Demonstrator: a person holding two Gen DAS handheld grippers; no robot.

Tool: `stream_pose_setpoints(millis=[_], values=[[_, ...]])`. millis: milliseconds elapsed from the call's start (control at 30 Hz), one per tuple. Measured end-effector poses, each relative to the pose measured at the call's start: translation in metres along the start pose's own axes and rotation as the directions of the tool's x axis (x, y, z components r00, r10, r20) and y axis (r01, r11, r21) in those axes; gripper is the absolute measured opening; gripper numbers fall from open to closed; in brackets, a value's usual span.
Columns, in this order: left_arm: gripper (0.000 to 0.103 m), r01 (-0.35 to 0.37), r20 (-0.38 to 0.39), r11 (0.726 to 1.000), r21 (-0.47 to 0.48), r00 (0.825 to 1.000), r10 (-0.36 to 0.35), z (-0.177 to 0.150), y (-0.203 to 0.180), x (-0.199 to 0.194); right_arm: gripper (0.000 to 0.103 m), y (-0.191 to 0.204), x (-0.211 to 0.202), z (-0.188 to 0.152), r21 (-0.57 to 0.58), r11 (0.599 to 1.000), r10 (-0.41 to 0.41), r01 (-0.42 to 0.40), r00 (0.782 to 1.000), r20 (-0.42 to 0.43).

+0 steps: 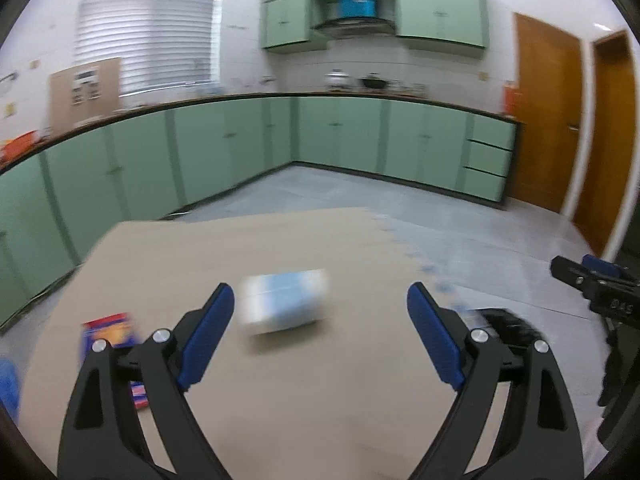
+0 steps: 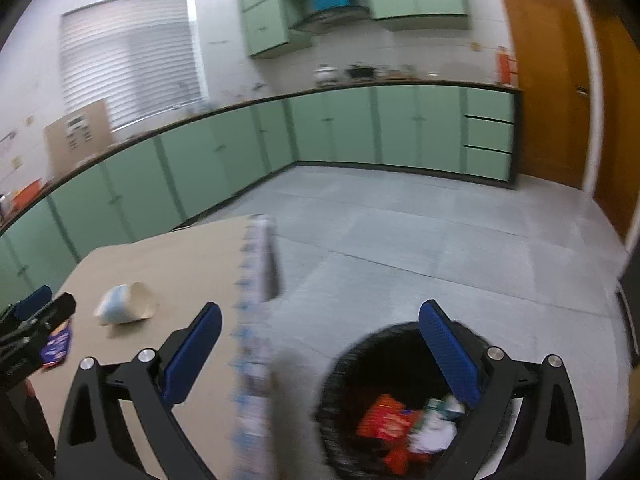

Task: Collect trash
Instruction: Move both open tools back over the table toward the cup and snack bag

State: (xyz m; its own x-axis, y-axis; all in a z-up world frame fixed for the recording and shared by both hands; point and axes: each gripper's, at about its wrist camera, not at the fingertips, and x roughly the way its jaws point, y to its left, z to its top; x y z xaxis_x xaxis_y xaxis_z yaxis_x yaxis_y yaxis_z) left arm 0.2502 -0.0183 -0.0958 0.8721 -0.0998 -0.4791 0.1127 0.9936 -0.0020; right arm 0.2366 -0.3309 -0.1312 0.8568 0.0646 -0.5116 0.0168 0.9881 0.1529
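Note:
A tipped paper cup (image 1: 285,301), white and light blue, lies on the tan table (image 1: 280,380); it also shows in the right wrist view (image 2: 126,304). My left gripper (image 1: 320,320) is open and empty, just short of the cup. A red and blue wrapper (image 1: 110,330) lies at the table's left, partly behind my left finger; it shows in the right wrist view (image 2: 58,345) too. My right gripper (image 2: 320,344) is open and empty, above a black bin (image 2: 348,368) holding red and white trash (image 2: 384,420).
The bin (image 1: 506,326) stands on the grey floor by the table's right edge (image 2: 256,320). Green cabinets (image 1: 240,140) line the far walls. Wooden doors (image 1: 548,112) are at the right. Something blue (image 1: 8,384) sits at the far left edge.

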Motion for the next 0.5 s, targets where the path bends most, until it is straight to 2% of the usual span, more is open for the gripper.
stream_pose_setpoints(millis=[233, 367, 500], values=[[0.086, -0.178, -0.017, 0.981, -0.083, 0.984, 0.177, -0.006, 0.095, -0.015, 0.097, 0.111, 0.035, -0.006, -0.082, 0.988, 0.128, -0.129, 0.992, -0.016], [0.086, -0.230, -0.037, 0.965, -0.122, 0.973, 0.227, -0.011, 0.129, -0.020, 0.097, 0.162, 0.055, -0.012, -0.124, 0.979, 0.157, -0.162, 0.986, -0.048], [0.086, -0.258, -0.052, 0.954, -0.152, 0.966, 0.253, -0.020, 0.154, -0.027, 0.097, 0.201, 0.076, -0.017, -0.165, 0.974, 0.141, -0.153, 0.987, -0.083]])
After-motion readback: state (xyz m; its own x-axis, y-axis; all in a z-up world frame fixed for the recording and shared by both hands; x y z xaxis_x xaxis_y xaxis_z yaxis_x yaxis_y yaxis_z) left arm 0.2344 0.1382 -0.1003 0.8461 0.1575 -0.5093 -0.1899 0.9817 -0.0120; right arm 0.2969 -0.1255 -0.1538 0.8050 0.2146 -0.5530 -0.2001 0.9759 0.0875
